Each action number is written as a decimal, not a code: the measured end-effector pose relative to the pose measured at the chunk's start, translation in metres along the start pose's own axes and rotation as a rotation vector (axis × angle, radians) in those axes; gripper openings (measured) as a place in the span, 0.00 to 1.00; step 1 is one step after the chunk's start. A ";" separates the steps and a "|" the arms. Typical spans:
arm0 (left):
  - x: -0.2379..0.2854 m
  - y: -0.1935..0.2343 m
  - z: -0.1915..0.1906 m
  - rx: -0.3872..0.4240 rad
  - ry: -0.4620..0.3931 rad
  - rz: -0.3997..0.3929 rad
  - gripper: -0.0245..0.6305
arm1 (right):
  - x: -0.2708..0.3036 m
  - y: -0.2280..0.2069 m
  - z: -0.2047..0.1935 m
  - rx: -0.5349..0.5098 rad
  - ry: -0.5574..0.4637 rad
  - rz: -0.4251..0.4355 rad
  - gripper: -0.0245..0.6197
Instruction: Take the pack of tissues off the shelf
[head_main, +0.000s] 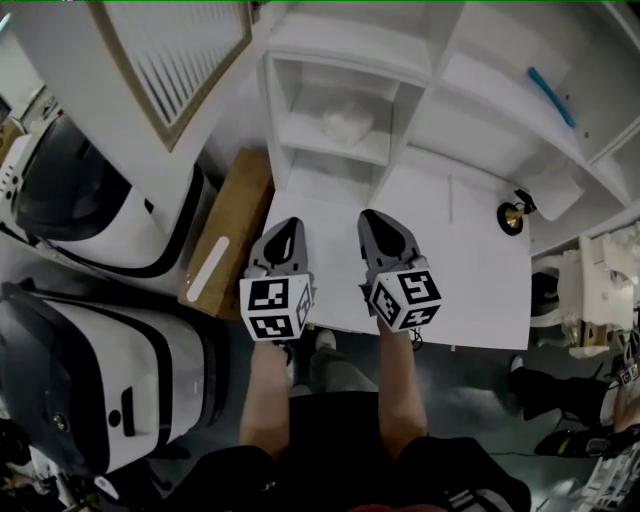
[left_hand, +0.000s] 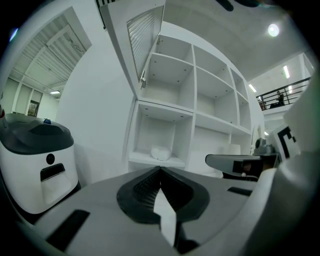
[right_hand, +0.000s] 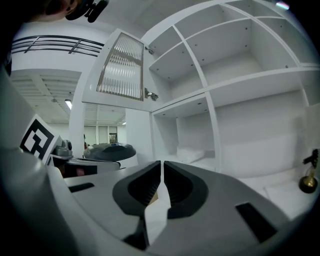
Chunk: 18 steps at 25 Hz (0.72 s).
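Both grippers are closed and empty. The left gripper (left_hand: 160, 171) has its jaws together at the tips with nothing between them. The right gripper (right_hand: 161, 165) reads the same in its own view. In the head view they sit side by side, left gripper (head_main: 290, 226) and right gripper (head_main: 374, 222), low over the white table (head_main: 480, 290) and pointing at the shelf (head_main: 430, 90).

The pack (head_main: 347, 122) lies in a lower compartment straight ahead, between the lines of the two grippers and well apart from both. From the left gripper, the pack (left_hand: 161, 152) is dead ahead, just above the jaw tips. From the right gripper, the pack (right_hand: 190, 154) is ahead and slightly to the right. It rests on the compartment floor, apparently clear of the side walls. How close it sits to the back wall I cannot tell.

An open door (left_hand: 145, 40) hangs above and left of the left gripper. A small brass piece (head_main: 511, 218) stands on the table to the right of the right gripper.

I judge the pack light and soft: a rounded white bundle that will give under the pads. If it is film-wrapped it may slip. I would grip across its narrow width near the middle, pads well past the near edge, and squeeze gently so it is not crushed. Either gripper must open before it goes in, and I would draw the pack straight back between the side walls.
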<state>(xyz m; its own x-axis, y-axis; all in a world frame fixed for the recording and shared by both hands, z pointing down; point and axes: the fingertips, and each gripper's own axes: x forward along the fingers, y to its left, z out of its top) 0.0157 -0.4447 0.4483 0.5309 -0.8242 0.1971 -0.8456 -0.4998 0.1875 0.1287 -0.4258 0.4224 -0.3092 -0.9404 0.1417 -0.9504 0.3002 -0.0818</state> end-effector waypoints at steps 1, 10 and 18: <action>0.004 0.003 0.000 -0.005 -0.002 0.008 0.05 | 0.006 -0.001 0.000 -0.009 0.002 0.004 0.07; 0.046 0.012 0.002 -0.032 -0.008 0.025 0.05 | 0.062 -0.036 0.001 -0.053 0.029 0.014 0.25; 0.071 0.017 -0.005 -0.050 -0.003 0.057 0.05 | 0.101 -0.062 0.006 -0.081 0.035 0.017 0.27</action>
<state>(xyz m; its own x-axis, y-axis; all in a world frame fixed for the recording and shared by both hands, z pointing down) 0.0394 -0.5108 0.4708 0.4816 -0.8518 0.2063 -0.8706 -0.4380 0.2241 0.1569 -0.5410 0.4358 -0.3254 -0.9291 0.1756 -0.9441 0.3296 -0.0051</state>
